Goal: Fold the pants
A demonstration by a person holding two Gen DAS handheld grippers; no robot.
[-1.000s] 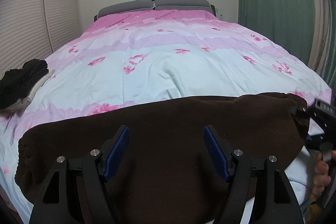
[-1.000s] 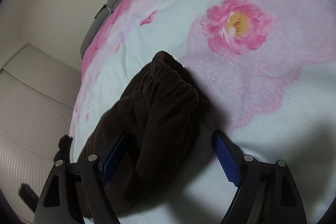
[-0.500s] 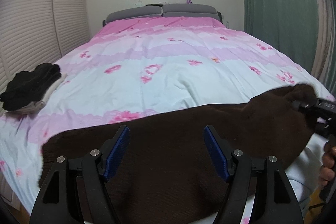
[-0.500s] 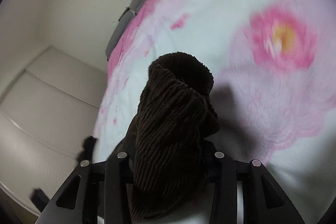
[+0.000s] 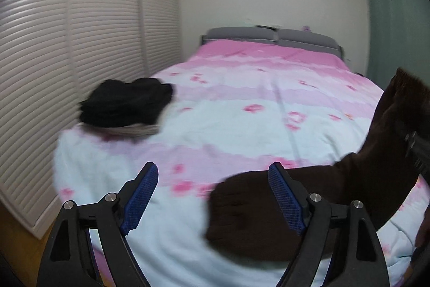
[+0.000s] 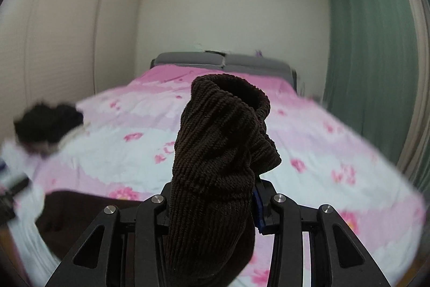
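The pants (image 6: 215, 166), dark brown and ribbed, are bunched between the pads of the right gripper (image 6: 215, 209), whose jaws are drawn in tight on the cloth. A gathered end stands up from the grip in a thick roll, its open top edge tilted toward the headboard (image 6: 223, 62).

In the left view the pants (image 5: 295, 206) run as 1 long band across the near edge of the bed (image 5: 242, 112). The band's long axis goes from a blunt end lying flat on the cover at lower centre, rightward and upward to the frame's right edge, where the cloth lifts off the bed.

The left gripper (image 5: 212, 192) has its jaws opening, wide apart, with nothing between the 2 blue pads. The right pad overlaps the low end of the pants in the picture; whether it touches the cloth I cannot tell.

A black pile (image 5: 126, 102) of clothes sits on the bed's left side, well apart from the pants. Both views are blurred.
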